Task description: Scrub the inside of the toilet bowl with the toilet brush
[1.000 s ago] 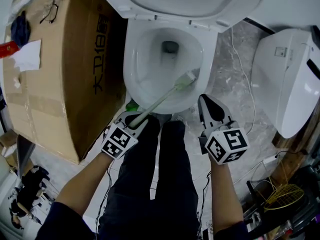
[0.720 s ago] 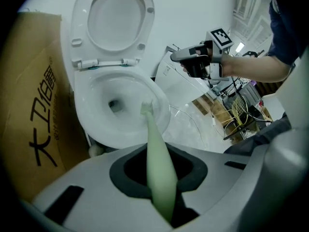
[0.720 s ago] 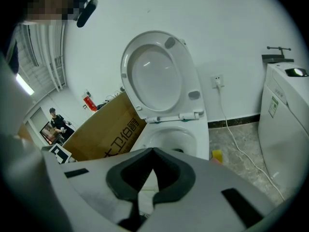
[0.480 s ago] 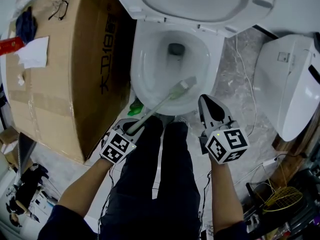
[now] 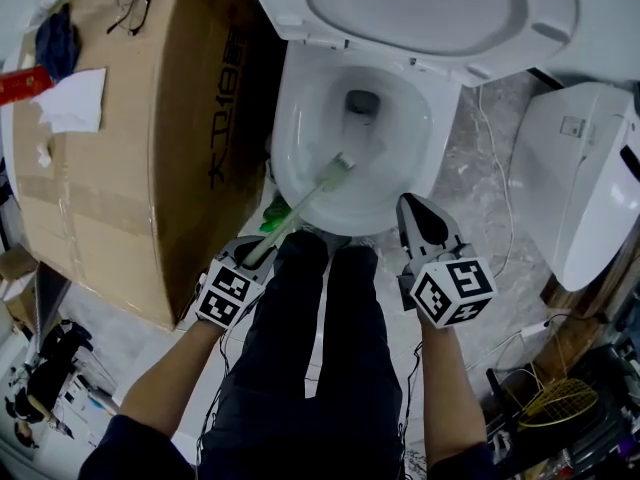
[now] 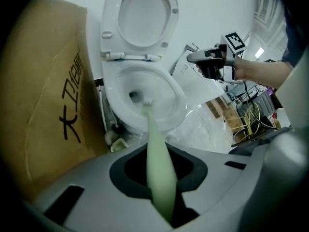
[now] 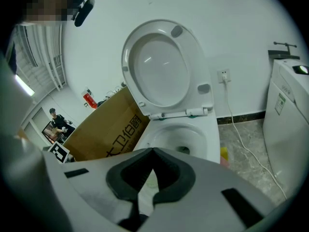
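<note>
Clamping the toilet brush [image 5: 305, 200], left tongs [image 5: 262, 251] point it into the bowl [image 5: 283, 133]; right tongs [image 5: 414, 206] clenched.

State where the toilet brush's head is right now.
In the head view, the brush head is inside the toilet bowl, slightly left of centre, between the drain hole and the bowl's near rim.

Black print "大卫18" + 1 unclear char. on side of cardboard box [image 5: 130, 168].
</note>
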`<state>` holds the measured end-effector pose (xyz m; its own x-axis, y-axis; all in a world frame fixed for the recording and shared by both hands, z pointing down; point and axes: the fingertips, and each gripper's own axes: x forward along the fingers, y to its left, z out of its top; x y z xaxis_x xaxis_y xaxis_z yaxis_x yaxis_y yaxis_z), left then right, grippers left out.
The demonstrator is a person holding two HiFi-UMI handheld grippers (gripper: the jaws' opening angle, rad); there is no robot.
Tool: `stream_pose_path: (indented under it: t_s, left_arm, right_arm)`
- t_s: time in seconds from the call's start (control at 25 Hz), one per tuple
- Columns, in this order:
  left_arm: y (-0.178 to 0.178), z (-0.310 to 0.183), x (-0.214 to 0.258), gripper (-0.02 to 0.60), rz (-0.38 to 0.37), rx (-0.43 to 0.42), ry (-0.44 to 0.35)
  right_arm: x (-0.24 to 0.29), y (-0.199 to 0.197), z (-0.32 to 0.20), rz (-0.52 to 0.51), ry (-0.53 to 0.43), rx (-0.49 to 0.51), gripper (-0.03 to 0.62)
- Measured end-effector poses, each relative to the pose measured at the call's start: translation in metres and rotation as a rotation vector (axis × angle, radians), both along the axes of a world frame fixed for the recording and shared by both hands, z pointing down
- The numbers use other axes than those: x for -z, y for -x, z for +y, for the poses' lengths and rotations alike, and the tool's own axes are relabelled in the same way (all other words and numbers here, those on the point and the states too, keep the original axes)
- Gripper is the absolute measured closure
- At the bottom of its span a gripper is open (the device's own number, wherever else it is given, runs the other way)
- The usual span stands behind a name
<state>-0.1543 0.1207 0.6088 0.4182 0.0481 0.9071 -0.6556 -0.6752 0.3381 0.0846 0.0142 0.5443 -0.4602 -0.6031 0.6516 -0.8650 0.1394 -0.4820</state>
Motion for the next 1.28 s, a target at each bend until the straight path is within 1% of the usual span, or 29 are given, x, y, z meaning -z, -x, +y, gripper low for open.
stream_pose_path:
  t_s: [0.4, 0.6, 0.92, 1.12, 1.28]
  left_arm:
    - [0.023, -0.026, 0.0, 0.499, -0.068, 0.086, -0.011]
    - [0.028, -0.043, 0.0, 0.499, -0.079, 0.11, -0.019]
    - [0.029, -0.078, -0.002, 0.5, -0.089, 0.168, -0.046]
    - [0.027, -0.1, -0.003, 0.5, -0.086, 0.184, -0.066]
    - [0.022, -0.113, -0.008, 0.502, -0.094, 0.176, -0.075]
  right_arm:
    - [-0.001, 0.013, -0.023, -0.004, 0.007, 0.031, 0.591]
    - [-0.003, 0.014, -0.032, -0.003, 0.015, 0.046, 0.591]
    - [-0.007, 0.011, -0.044, -0.012, 0.025, 0.042, 0.591]
    - [-0.013, 0.008, -0.042, -0.019, 0.041, 0.033, 0.591]
    - [-0.017, 0.0, -0.038, -0.024, 0.055, 0.024, 0.591]
